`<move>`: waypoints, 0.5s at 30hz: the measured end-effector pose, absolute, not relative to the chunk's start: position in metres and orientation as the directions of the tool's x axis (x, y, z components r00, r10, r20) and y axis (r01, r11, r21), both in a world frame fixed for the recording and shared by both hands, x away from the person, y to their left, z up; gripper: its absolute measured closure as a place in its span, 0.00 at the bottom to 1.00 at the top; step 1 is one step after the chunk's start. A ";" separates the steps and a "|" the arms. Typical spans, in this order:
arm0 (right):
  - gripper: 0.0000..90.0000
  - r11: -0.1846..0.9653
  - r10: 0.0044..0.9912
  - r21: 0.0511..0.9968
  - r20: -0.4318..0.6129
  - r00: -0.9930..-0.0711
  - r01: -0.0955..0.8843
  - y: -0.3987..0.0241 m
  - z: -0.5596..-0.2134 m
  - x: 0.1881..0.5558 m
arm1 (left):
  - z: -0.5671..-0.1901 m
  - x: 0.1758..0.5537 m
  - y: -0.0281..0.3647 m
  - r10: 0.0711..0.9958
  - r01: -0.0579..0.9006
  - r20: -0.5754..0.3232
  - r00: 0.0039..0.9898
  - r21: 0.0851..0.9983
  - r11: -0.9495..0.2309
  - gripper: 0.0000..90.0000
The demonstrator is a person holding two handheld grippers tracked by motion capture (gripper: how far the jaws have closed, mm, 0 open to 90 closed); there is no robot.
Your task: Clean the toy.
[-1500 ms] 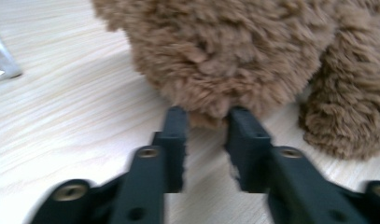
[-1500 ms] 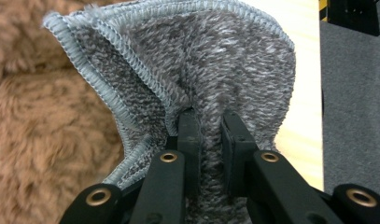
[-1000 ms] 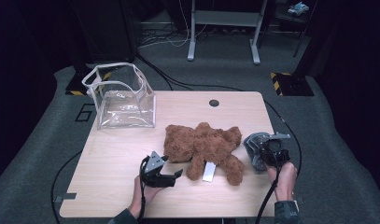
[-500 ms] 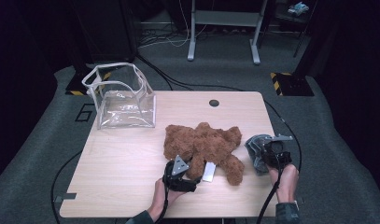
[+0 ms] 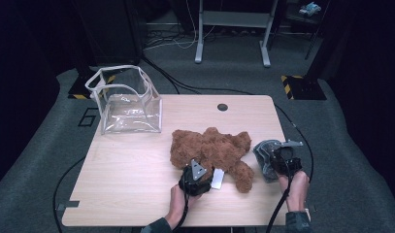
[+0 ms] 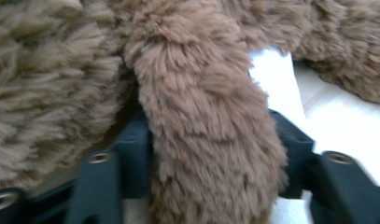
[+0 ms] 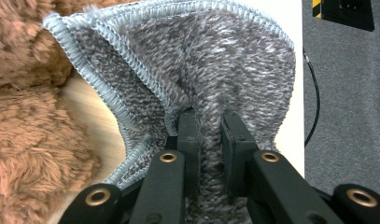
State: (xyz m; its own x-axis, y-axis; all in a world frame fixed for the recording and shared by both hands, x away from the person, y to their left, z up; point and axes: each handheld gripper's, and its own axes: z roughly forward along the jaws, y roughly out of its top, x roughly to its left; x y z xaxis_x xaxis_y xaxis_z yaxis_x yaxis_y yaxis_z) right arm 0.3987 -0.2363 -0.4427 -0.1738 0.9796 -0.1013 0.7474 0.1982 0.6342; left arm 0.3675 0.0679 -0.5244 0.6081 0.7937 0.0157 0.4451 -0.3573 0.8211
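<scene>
1. We have a brown plush bear (image 5: 212, 150) lying flat near the middle of the tabletop (image 5: 127, 179), with a clear plastic bag (image 5: 127, 104) standing open well apart at the far left corner.
2. The left hand-held gripper (image 5: 197, 177) has just been closing, and in its own view a furry limb (image 6: 211, 140) sits between the jaws, which meet its sides.
3. The right hand-held gripper (image 5: 277, 162) is clamped on a fold of grey knitted cloth (image 7: 215, 74) just beside the bear.
4. We judge the bear light, soft and squashy (the pile will slip a little under hard pads).
5. A limb is a fair handle, but the body will dangle and swing; gripping nearer the torso should steady it.
6. The cloth is limp and will drape, so a pinched fold suits it.
</scene>
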 end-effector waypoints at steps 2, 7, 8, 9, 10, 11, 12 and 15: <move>0.89 0.196 0.980 0.637 -0.096 -0.175 0.745 -0.237 -0.442 0.398 | -0.524 0.366 0.067 0.795 0.432 0.015 0.607 0.833 -0.346 0.62; 0.89 0.197 0.980 0.642 -0.099 -0.175 0.741 -0.240 -0.442 0.397 | -0.517 0.362 0.069 0.799 0.386 0.000 0.601 0.876 -0.290 0.77; 0.89 0.189 0.981 0.643 -0.093 -0.170 0.742 -0.239 -0.442 0.397 | -0.514 0.362 0.070 0.800 0.375 -0.003 0.600 0.885 -0.277 0.79; 0.89 0.190 0.981 0.643 -0.092 -0.171 0.742 -0.240 -0.442 0.397 | -0.511 0.363 0.071 0.802 0.368 -0.009 0.598 0.892 -0.264 0.80; 0.89 0.190 0.981 0.643 -0.092 -0.172 0.742 -0.240 -0.442 0.397 | -0.508 0.364 0.071 0.801 0.359 -0.012 0.599 0.898 -0.255 0.80; 0.89 0.190 0.981 0.642 -0.092 -0.172 0.743 -0.239 -0.442 0.397 | -0.508 0.364 0.071 0.801 0.359 -0.012 0.599 0.898 -0.255 0.81; 0.89 0.190 0.981 0.642 -0.091 -0.171 0.743 -0.239 -0.442 0.397 | -0.499 0.366 0.073 0.802 0.339 -0.011 0.597 0.910 -0.240 0.81; 0.89 0.193 0.980 0.642 -0.093 -0.174 0.742 -0.239 -0.443 0.397 | -0.488 0.373 0.075 0.797 0.322 -0.009 0.604 0.917 -0.233 0.82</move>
State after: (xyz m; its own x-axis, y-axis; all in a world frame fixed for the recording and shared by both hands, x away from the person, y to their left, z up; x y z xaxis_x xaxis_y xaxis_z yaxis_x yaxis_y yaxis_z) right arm 0.3971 -0.2393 -0.4430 -0.1743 0.9803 -0.0926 0.7418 0.1925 0.6424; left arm 0.3728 0.0754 -0.4876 0.6042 0.7968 -0.0092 0.3220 -0.2335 0.9175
